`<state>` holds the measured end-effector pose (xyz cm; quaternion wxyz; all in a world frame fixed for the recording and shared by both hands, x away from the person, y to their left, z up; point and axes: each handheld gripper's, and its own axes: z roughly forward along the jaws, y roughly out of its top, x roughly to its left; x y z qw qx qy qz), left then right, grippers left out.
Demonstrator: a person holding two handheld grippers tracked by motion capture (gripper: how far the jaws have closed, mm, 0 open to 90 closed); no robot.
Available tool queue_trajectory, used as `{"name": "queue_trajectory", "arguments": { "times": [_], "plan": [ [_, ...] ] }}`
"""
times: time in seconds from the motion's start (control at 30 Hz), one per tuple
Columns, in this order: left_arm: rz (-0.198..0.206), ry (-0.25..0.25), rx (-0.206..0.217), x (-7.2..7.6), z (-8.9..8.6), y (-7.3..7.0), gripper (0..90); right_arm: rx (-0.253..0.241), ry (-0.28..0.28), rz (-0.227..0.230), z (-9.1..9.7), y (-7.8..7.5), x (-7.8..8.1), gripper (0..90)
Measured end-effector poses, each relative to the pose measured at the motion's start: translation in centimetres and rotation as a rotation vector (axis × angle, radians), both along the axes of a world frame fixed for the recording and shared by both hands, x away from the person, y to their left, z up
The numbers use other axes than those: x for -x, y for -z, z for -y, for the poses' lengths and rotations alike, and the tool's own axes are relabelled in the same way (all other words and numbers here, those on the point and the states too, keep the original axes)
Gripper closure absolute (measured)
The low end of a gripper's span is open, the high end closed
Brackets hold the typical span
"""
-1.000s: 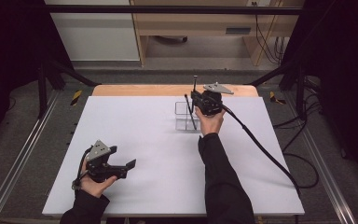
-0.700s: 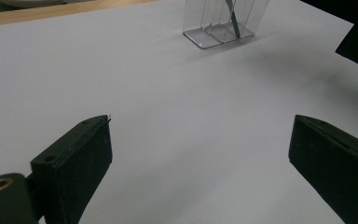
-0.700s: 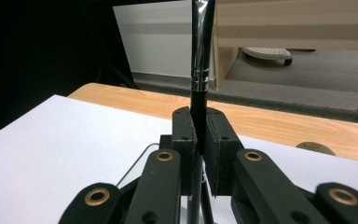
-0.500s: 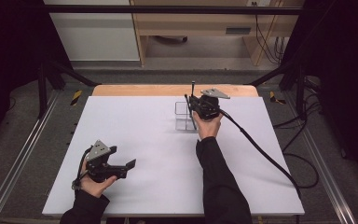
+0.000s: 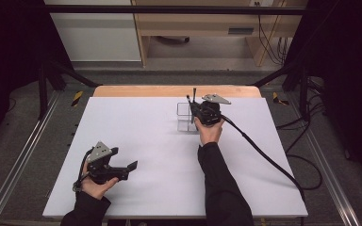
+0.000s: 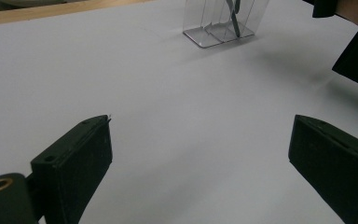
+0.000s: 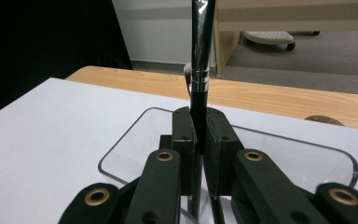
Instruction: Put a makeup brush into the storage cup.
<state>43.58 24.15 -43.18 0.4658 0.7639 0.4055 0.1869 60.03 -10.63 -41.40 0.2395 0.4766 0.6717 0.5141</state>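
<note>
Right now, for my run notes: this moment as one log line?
right gripper: shut on pen | pen: upright over clear holder | left gripper: open, idle above table

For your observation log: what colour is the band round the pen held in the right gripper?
Shiny silver band on a black pen; clearest in the right gripper view.

So the room's pretty dim round the edges, black curtains [image 5: 9, 70] hanging on both sides and most of the light landing on the white tabletop [image 5: 136, 127], which has a strip of bare wood [image 5: 169, 91] showing along the far edge. Grey floor [image 5: 179, 75] all round, with metal rails [image 5: 19, 160] running along each side of the tabletop. At the back there's a white cabinet [image 5: 94, 37] next to a light wooden desk [image 5: 207, 23], cables [image 5: 264, 42] dangling down by its leg. More black cables [image 5: 311, 165] lie looped on the floor over to the right
</note>
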Motion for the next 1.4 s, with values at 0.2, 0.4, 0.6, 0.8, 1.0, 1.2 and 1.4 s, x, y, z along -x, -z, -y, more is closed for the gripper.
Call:
{"name": "queue_trajectory", "arguments": {
  "times": [0.2, 0.4, 0.6, 0.8, 1.0, 1.2, 1.4],
  "plan": [
    [0.000, 0.004, 0.000, 0.0, 0.1, 0.0, 5.6, 0.021, -0.014, -0.014, 0.0, 0.1, 0.2, 83.9],
    [-0.001, -0.002, 0.000, 0.0, 0.0, 0.0, 5.6, 0.012, -0.016, -0.038, 0.3, 0.0, 0.6, 80.3],
    [-0.001, -0.003, 0.004, 0.0, 0.0, 0.0, 5.7, 0.013, -0.026, -0.042, 1.1, -0.5, 1.4, 73.4],
    [-0.001, 0.000, 0.014, 0.0, -0.2, -0.1, 5.8, 0.015, -0.061, -0.028, 2.1, -1.3, 3.1, 65.8],
    [0.006, -0.007, 0.018, 0.0, -0.4, -0.3, 5.8, 0.012, -0.100, -0.008, 2.9, -2.2, 5.4, 55.7],
    [0.009, -0.010, 0.022, 0.0, -0.6, -0.5, 5.7, 0.020, -0.125, 0.003, 3.9, -2.5, 7.6, 46.0],
    [0.006, -0.012, 0.024, 0.0, -0.8, -0.4, 5.6, 0.009, -0.152, 0.013, 5.2, -2.1, 9.7, 37.7]
  ]
}}
